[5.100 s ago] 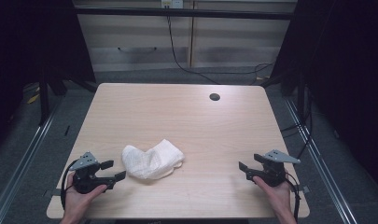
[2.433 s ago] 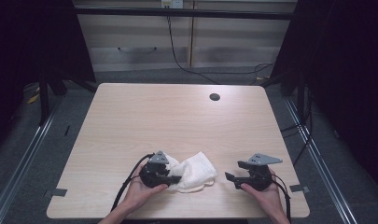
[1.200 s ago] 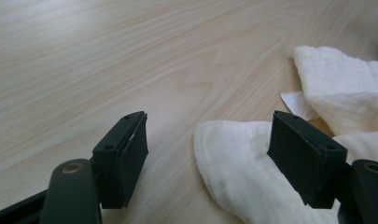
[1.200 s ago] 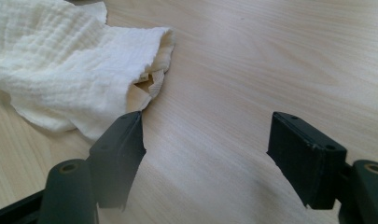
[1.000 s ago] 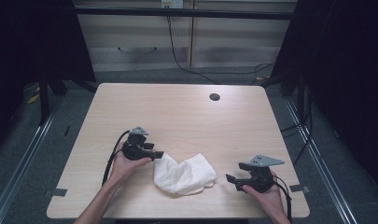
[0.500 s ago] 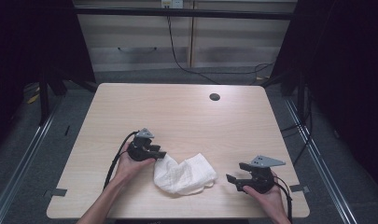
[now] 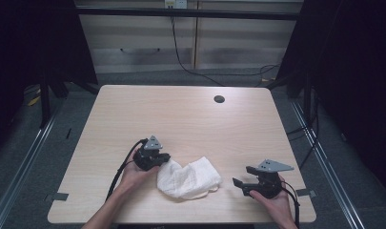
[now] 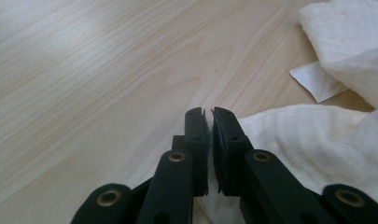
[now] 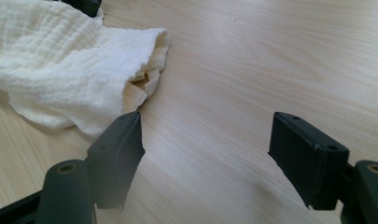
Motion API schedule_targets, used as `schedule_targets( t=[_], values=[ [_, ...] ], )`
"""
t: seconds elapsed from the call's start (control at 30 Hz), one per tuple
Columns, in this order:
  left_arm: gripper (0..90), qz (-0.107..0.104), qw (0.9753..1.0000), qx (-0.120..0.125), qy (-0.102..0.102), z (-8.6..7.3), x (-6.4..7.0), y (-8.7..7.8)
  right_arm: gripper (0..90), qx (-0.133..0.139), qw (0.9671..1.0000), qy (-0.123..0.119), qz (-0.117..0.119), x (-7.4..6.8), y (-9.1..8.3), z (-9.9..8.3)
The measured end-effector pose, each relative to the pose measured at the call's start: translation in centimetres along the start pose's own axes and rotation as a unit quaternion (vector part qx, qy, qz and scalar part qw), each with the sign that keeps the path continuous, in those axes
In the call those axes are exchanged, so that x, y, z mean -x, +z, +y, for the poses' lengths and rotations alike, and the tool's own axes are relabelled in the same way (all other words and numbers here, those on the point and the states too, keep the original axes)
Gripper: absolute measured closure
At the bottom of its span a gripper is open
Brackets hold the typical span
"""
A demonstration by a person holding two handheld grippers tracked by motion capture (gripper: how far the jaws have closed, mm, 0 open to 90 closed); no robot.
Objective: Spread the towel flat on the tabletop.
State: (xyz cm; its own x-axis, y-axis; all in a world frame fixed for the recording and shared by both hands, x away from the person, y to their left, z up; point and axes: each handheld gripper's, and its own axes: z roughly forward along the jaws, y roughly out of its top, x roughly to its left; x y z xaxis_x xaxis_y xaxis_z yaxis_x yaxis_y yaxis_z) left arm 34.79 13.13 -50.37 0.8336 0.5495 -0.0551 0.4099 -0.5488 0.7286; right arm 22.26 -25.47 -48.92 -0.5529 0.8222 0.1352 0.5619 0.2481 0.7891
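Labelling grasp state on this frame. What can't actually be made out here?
- Left claw on the white cloth: jaws nearly shut over its edge; the left gripper view hides how much fabric sits between them.
- High view: left claw tips too small, blocked by the claw body.
- White tag: any print unreadable.
- Cloth underside: hidden by its own folds.
- Right claw: open, short of the cloth.

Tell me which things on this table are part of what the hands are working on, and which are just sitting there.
In the job:
- white cloth, crumpled at the near edge
- left gripper, jaws pinched on a cloth edge
- right gripper, open, beside the cloth, not touching it

Lying about:
- round dark hole or cap at the far side of the table
- cables on the floor behind
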Motion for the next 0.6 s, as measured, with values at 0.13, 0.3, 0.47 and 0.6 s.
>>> schedule_targets(
  t=[0.13, 0.3, 0.47, 0.6],
  values=[
    [86.3, -0.013, 0.9998, 0.011, -0.014, 0.3, -0.1, -0.1, 25.5, -0.001, 1.0000, 0.002, 0.000, 0.0, 0.1, 0.0],
    [86.3, -0.022, 0.9981, 0.051, -0.026, 1.5, -0.3, -1.7, 25.5, 0.000, 1.0000, 0.004, 0.000, 0.0, 0.1, 0.1],
    [86.5, -0.023, 0.9947, 0.094, -0.033, 2.6, -0.3, -4.0, 25.5, 0.004, 1.0000, 0.006, 0.002, 0.1, 0.1, 0.2],
    [86.5, -0.022, 0.9933, 0.108, -0.033, 3.5, -0.4, -4.9, 25.4, 0.006, 1.0000, 0.004, 0.002, 0.0, 0.1, 0.3]
  ],
)
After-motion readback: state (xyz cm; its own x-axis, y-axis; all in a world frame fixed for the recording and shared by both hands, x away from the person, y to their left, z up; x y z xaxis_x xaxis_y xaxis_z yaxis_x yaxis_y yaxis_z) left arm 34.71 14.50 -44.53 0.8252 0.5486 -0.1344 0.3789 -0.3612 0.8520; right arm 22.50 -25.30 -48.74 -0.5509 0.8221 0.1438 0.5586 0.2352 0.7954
